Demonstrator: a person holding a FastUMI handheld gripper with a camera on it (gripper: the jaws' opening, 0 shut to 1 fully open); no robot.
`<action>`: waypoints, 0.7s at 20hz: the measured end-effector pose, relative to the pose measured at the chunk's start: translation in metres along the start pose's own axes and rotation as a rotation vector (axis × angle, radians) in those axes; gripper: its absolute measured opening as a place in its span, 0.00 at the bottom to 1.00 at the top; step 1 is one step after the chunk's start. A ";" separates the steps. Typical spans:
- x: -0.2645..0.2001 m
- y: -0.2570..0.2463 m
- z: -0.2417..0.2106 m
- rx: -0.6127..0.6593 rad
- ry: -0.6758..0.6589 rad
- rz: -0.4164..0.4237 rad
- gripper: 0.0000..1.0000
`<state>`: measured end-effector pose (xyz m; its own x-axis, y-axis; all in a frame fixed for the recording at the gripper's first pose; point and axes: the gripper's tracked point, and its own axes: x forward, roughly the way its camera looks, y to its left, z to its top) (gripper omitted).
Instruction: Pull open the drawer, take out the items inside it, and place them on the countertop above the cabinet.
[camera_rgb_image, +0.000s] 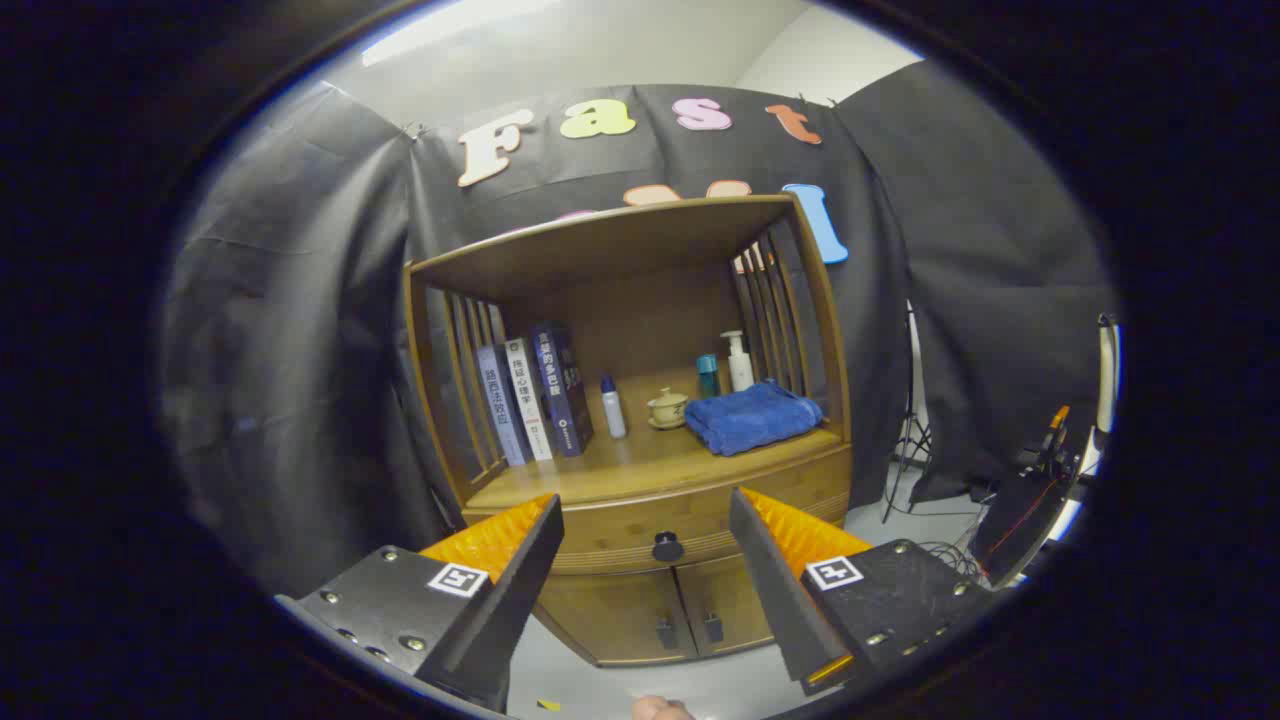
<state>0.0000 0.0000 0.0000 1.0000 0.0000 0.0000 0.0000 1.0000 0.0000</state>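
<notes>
Drawer (660, 530) sits closed under the desk (640, 465), its knob (667, 547) just beyond and between the wide-open, empty tongs (645, 535). Best approach, by the look of it: advance straight, centre the knob, close squarely on it, then pull level without twisting.

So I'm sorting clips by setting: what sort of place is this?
Likely a staged recording booth: black cloth hung as walls behind a wooden cabinet holding books and a towel. The open tool faces its shut drawer.
</notes>
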 end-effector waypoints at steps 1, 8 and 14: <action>0.001 -0.003 0.001 -0.006 -0.009 -0.008 1.00; 0.002 -0.009 -0.014 -0.016 0.018 -0.015 1.00; 0.005 -0.005 -0.024 -0.020 0.033 -0.005 1.00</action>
<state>0.0054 -0.0049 -0.0236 0.9994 -0.0049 -0.0331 0.0042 0.9998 -0.0200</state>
